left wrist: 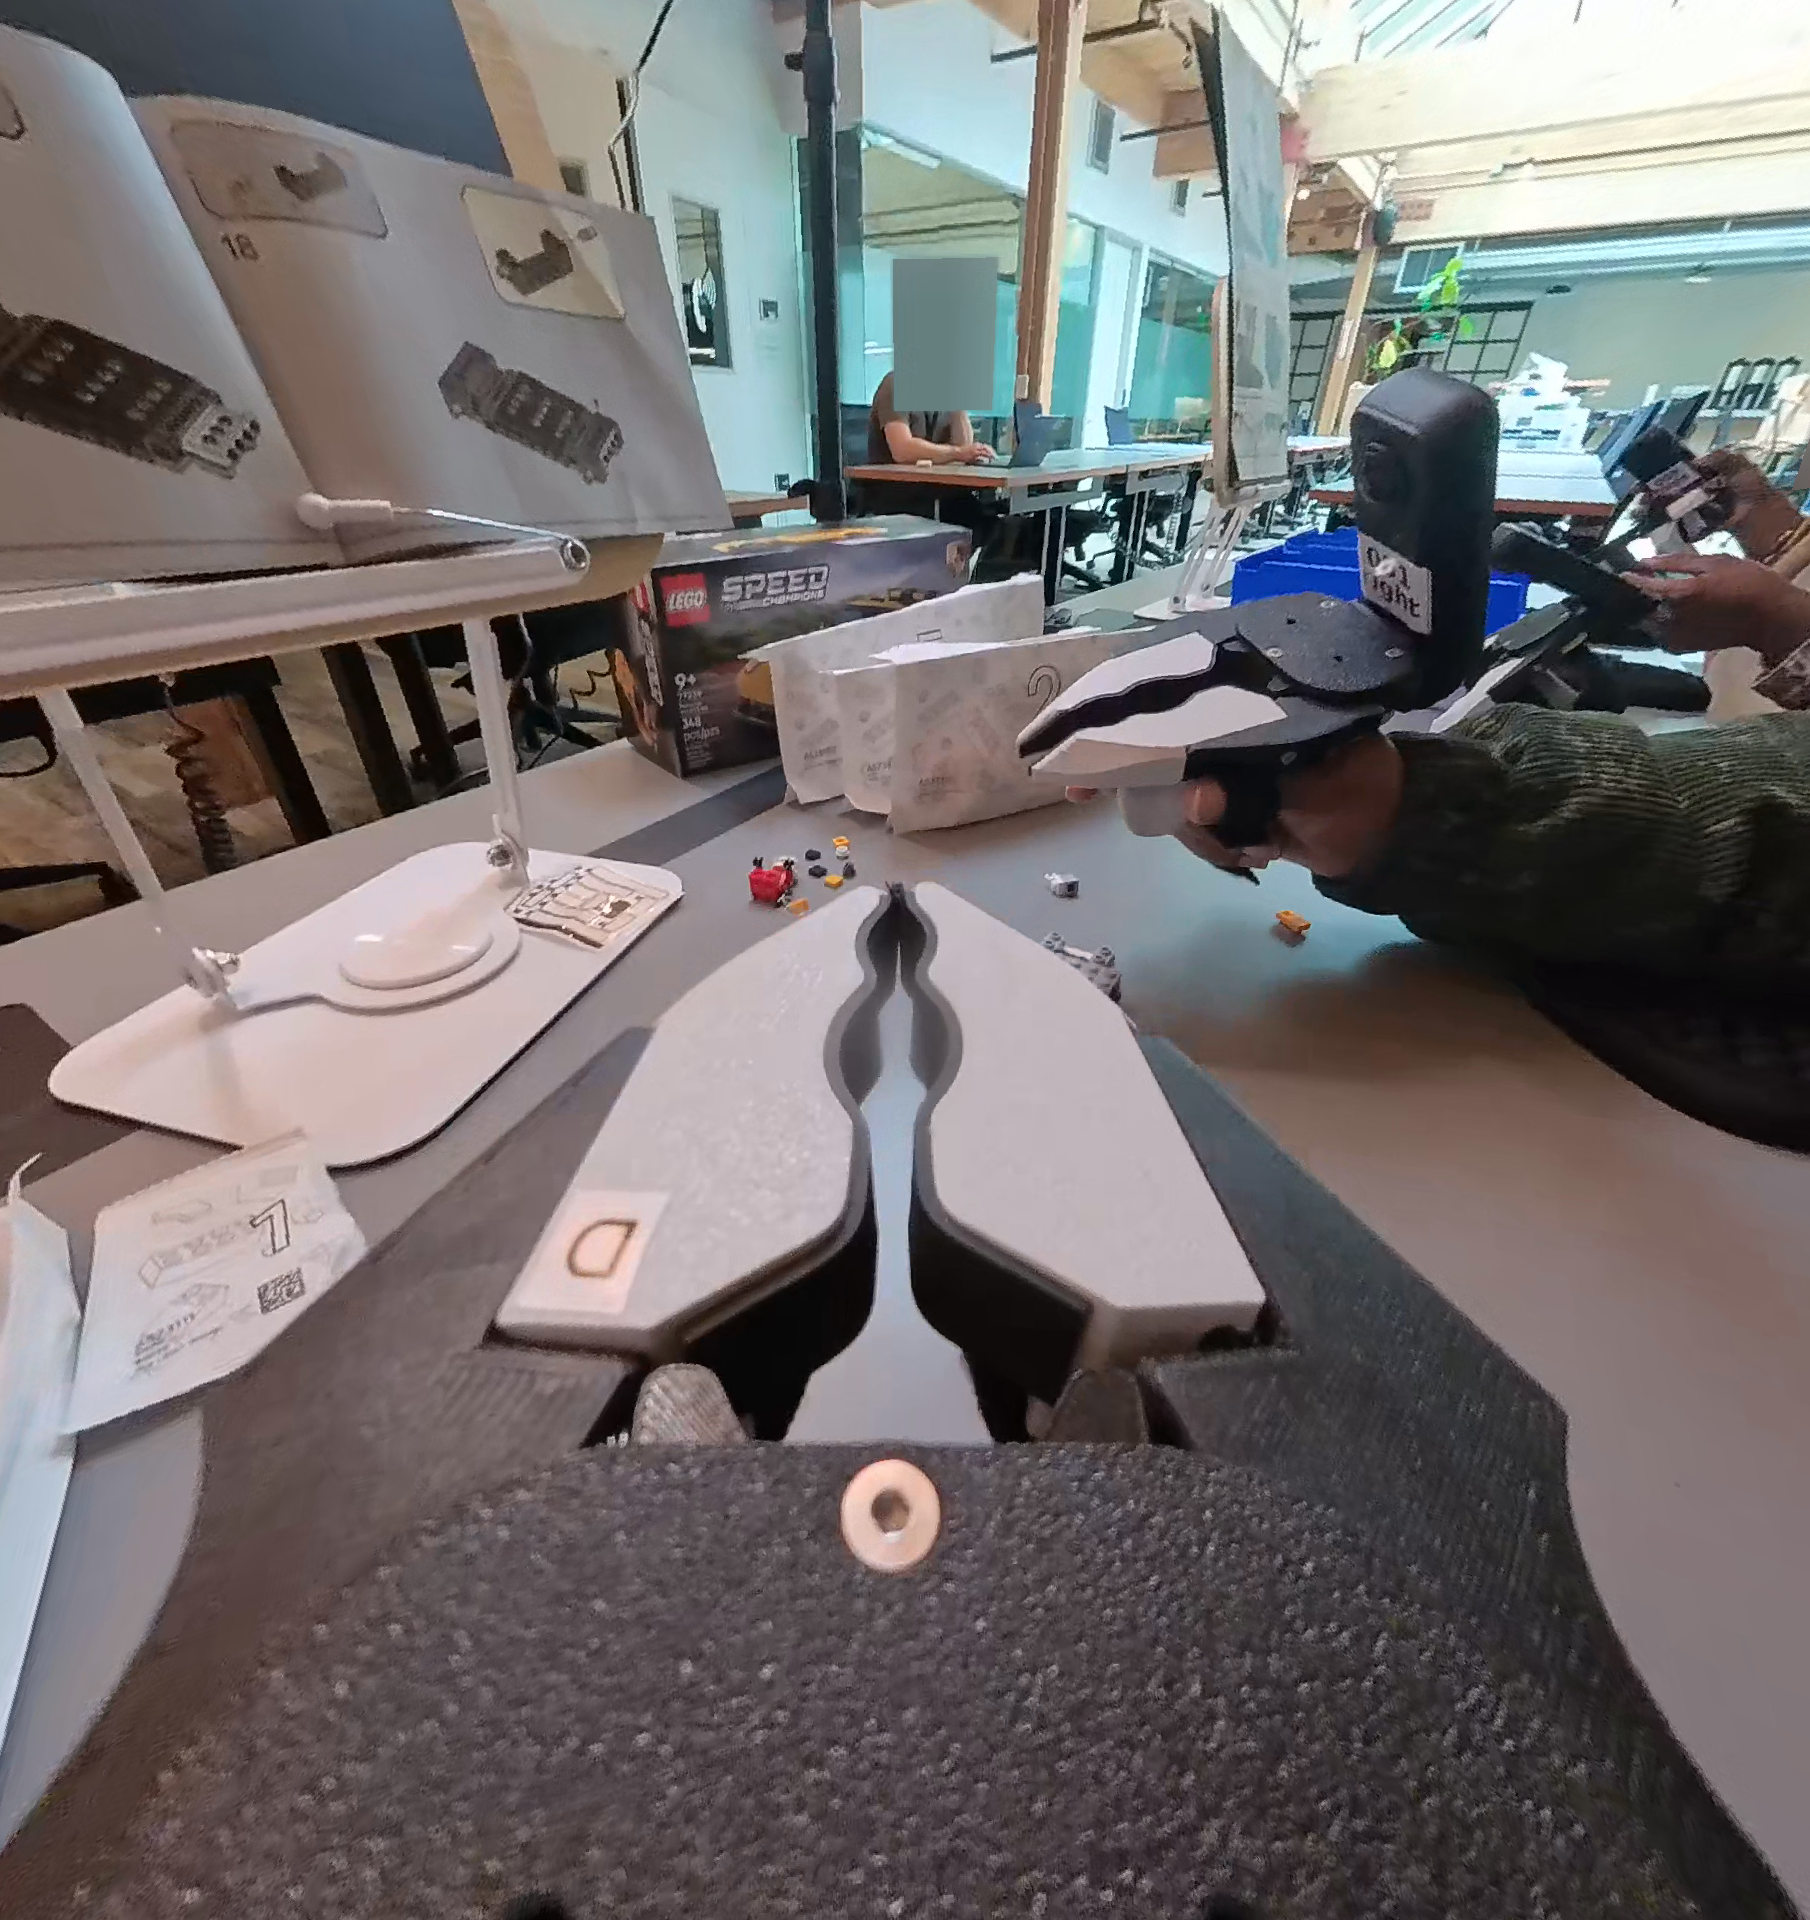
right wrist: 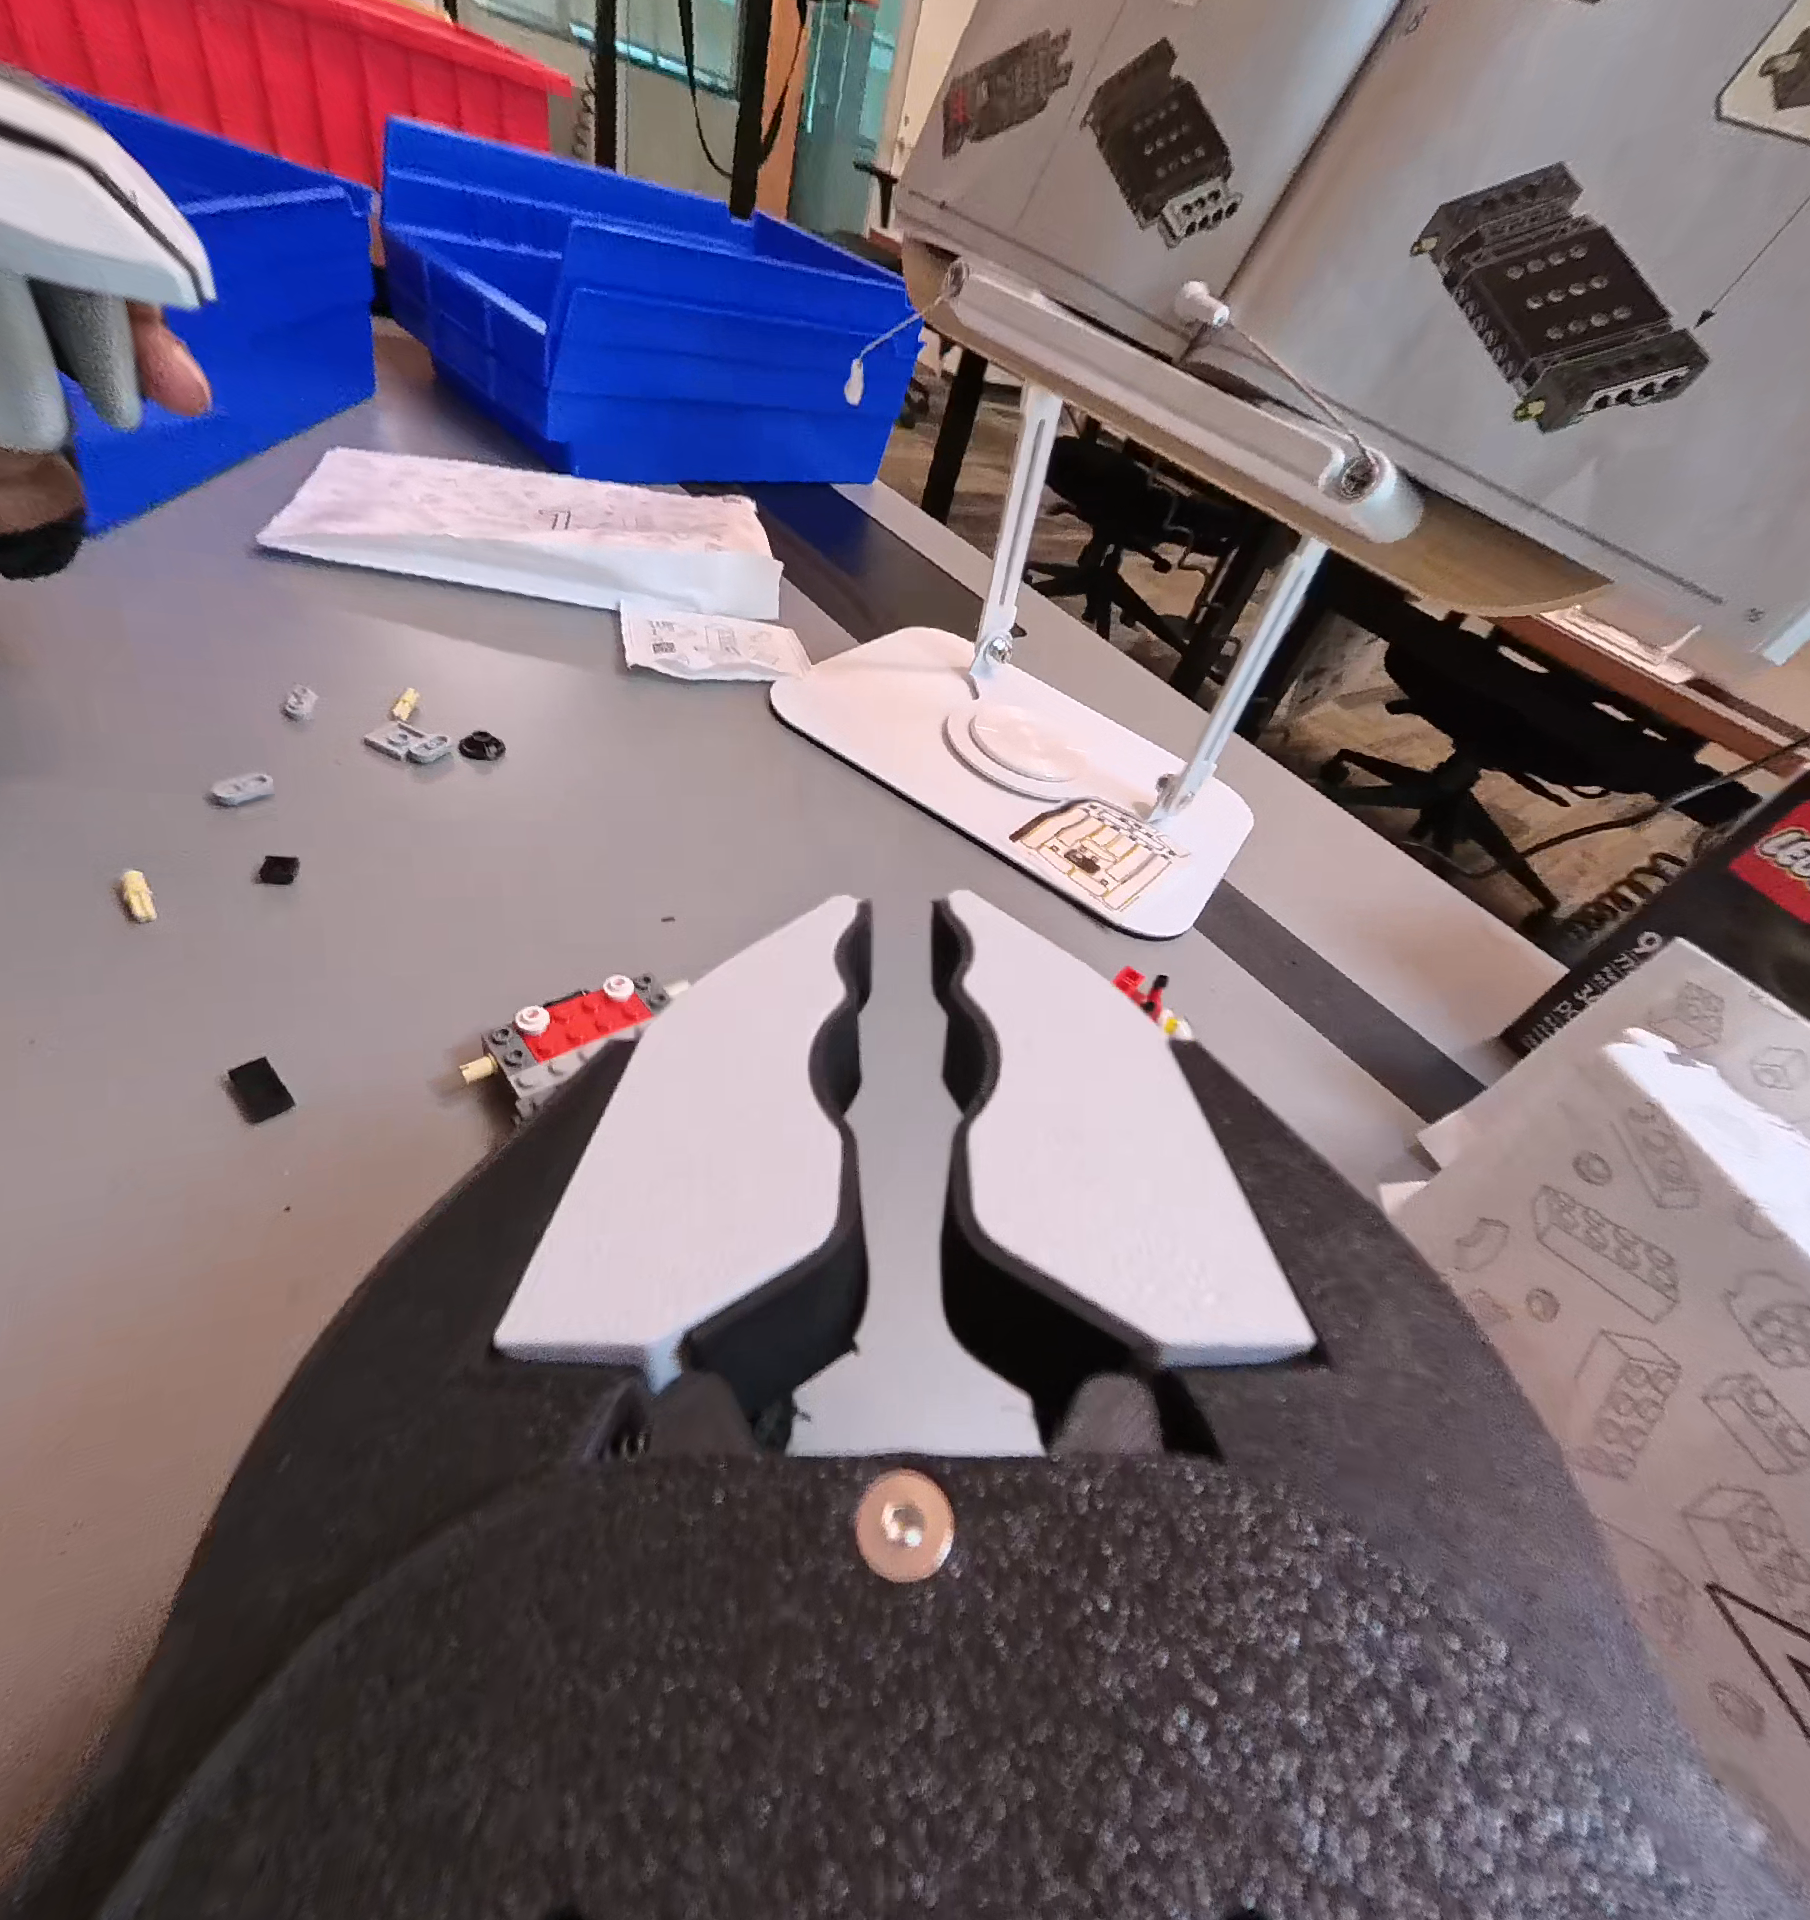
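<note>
Your left tool (left wrist: 895, 904) was clenched, its fingers (left wrist: 776, 1091) meeting along their length above the grey counter (right wrist: 672, 810). A tiny dark speck (left wrist: 895, 890) showed right at the tips; I cannot tell whether it was pinched there or lay behind. Just beyond the tips lay a scatter of small loose pieces (left wrist: 823, 862), black, orange and red.

Your right tool (right wrist: 899, 904) was released, with bare counter showing between its parted fingers. A red-and-grey brick assembly (right wrist: 568, 1023) lay just beside its left finger, and a small red piece (right wrist: 1140, 982) just beside the right one. Farther ahead stood the white stand base (right wrist: 1015, 769), carrying the open instruction booklet (left wrist: 413, 343). White paper bags (left wrist: 942, 717) stood behind your right tool.
</note>
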`<state>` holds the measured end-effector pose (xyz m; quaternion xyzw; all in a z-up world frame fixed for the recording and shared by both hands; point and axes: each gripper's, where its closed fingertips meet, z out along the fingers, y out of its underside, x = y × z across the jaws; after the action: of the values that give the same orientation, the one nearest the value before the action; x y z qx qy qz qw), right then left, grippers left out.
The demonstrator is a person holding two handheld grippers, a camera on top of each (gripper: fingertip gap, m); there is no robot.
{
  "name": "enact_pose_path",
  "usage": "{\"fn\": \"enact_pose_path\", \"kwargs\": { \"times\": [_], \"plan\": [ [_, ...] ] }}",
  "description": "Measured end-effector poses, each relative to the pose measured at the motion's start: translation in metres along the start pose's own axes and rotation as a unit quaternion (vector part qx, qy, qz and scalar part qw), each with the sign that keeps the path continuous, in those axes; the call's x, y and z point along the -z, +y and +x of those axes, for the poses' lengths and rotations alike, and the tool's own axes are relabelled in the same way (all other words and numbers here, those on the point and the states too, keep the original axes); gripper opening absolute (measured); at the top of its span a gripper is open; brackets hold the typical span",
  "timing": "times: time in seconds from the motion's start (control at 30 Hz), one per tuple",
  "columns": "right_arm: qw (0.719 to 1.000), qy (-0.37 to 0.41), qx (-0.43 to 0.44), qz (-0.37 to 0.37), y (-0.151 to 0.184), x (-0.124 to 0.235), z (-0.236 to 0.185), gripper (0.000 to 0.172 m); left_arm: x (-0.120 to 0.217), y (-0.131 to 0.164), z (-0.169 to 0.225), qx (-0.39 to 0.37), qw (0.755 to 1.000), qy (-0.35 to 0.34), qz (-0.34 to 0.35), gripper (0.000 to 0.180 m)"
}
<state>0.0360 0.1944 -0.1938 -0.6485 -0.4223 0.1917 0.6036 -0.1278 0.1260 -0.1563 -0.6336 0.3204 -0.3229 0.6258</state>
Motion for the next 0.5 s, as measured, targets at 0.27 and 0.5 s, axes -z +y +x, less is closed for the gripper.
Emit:
{"fn": "enact_pose_path", "kwargs": {
  "times": [0.27,0.5],
  "plan": [
    [0.996,-0.018,0.050,-0.071,0.015,-0.013,-0.014,0.065,-0.004,0.012,-0.001,-0.005,0.999,0.000,-0.033,0.005],
    [0.997,-0.017,0.069,-0.044,0.006,-0.007,-0.017,0.032,-0.006,0.023,0.002,-0.021,0.998,0.000,-0.063,0.000]
  ]
}}
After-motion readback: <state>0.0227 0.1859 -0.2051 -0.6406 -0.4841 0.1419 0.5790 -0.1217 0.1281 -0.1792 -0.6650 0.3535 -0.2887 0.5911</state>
